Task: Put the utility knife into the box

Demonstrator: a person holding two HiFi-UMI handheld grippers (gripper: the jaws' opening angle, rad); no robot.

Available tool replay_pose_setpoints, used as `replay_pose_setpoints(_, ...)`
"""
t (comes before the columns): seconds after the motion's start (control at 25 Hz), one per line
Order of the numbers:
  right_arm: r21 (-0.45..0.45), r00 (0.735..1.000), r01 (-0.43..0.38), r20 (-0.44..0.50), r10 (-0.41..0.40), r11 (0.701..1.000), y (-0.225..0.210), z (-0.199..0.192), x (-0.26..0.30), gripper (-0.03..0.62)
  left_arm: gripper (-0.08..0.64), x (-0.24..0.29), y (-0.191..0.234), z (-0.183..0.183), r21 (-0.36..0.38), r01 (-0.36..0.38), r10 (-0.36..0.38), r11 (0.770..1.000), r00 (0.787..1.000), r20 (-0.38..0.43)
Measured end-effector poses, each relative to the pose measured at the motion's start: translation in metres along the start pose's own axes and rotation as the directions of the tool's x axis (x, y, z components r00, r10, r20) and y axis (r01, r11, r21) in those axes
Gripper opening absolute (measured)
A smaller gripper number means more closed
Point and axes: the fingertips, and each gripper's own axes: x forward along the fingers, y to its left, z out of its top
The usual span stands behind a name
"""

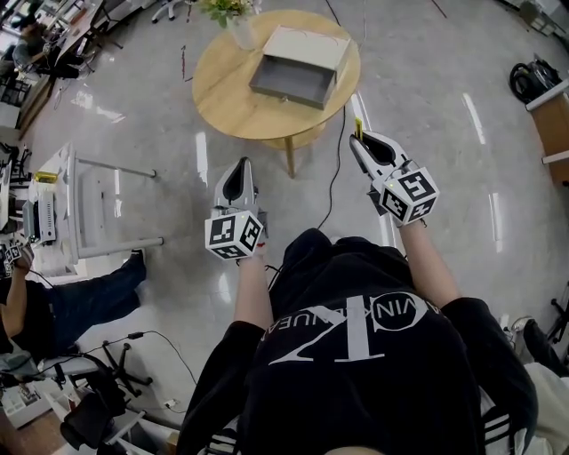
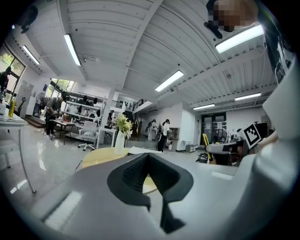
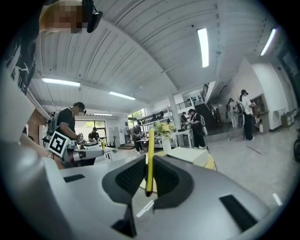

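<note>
An open grey box (image 1: pixel 292 82) lies on the round wooden table (image 1: pixel 222 89) ahead of me, with its pale lid (image 1: pixel 308 46) leaning behind it. My right gripper (image 1: pixel 362 144) is held in the air short of the table's near right edge, shut on a slim yellow utility knife (image 1: pixel 358 130). In the right gripper view the knife (image 3: pixel 150 157) stands upright between the black pads (image 3: pixel 129 177), and the box (image 3: pixel 188 154) shows beyond. My left gripper (image 1: pixel 239 169) hovers over the floor left of the table leg, shut and empty; its own view shows its jaws (image 2: pixel 149 158) closed.
A vase of flowers (image 1: pixel 233 19) stands at the table's far edge. A black cable (image 1: pixel 335 160) runs across the floor under the table. A white rack (image 1: pixel 80 209) and a seated person's legs (image 1: pixel 84 298) are at the left. More people and desks stand far off.
</note>
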Motion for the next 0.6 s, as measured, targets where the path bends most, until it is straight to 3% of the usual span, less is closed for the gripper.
replay_pose_setpoints(0.32, 0.048, 0.999, 0.050, 0.016, -0.050, 0.998, -0.024, -0.001, -0.001, 0.055, 0.011, 0.019, -0.006, 0.002, 0.022, 0.037, -0.037, 0.999, 0.999, -0.024)
replay_pose_setpoints(0.6, 0.048, 0.998, 0.059, 0.004, -0.059, 0.997, -0.036, 0.002, 0.032, 0.055, 0.011, 0.057, 0.015, 0.003, 0.008, 0.065, -0.065, 0.998, 0.997, -0.033)
